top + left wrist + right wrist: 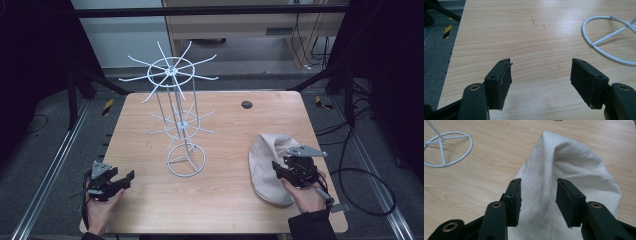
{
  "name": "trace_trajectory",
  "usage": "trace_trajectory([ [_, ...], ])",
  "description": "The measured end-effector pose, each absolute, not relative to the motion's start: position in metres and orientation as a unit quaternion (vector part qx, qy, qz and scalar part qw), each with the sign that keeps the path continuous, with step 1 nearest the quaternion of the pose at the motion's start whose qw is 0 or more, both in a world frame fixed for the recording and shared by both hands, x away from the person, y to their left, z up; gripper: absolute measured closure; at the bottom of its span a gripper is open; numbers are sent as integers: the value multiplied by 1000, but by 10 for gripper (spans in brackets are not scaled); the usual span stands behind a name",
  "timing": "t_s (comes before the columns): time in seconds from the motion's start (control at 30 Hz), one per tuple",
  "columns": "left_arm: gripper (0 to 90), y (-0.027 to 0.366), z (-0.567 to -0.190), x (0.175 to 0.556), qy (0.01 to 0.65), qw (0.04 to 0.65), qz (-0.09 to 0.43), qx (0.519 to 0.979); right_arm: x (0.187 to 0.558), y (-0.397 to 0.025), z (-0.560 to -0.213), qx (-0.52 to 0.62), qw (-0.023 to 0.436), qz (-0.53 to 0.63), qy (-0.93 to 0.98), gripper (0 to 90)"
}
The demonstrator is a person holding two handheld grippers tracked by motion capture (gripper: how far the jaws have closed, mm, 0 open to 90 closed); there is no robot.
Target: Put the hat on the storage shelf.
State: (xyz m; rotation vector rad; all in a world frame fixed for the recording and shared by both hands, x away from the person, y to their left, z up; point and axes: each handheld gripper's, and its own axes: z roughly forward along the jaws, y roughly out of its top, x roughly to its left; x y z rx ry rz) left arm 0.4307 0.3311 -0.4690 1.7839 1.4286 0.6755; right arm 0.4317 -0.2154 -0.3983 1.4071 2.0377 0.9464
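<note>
A cream cloth bag (267, 167) lies flat on the right side of the wooden table (220, 200). My right gripper (278, 170) hovers over the bag's near half, open, its jaws (538, 200) standing apart above the cloth (564, 167) with nothing pinched between them. A white wire display stand (179, 115) with two tiers of hooked arms rises from a ring base in the table's middle. My left gripper (125, 179) is open near the front left corner, over bare wood (540, 75), with the stand's ring base (609, 40) off to its right.
A small dark round grommet (247, 104) sits in the tabletop at the back. Black frame posts stand at both sides and cables trail on the floor at the right (360, 185). The table's left edge (454, 57) drops to grey floor.
</note>
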Motion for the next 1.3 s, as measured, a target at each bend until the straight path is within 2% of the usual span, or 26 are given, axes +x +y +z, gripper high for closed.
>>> trace_trajectory([
  [0.43,325,332,-470,431,557,368,262,697,465,-209,-400,534,228,316,750,537],
  [0.8,324,331,-470,432,556,367,261,698,482,-208,-414,552,207,288,755,589],
  [0.97,324,332,-470,432,558,365,261,698,487,-204,-422,554,206,270,760,638],
  [1.0,324,331,-470,432,558,366,261,698,488,-203,-424,556,205,265,761,678],
  [1.1,324,331,-470,432,556,366,261,699,490,-202,-426,559,202,261,761,718],
  [1.17,324,330,-469,432,555,366,261,700,491,-202,-429,561,201,257,760,787],
  [1.3,324,329,-470,432,554,366,260,701,491,-202,-429,561,201,258,761,857],
])
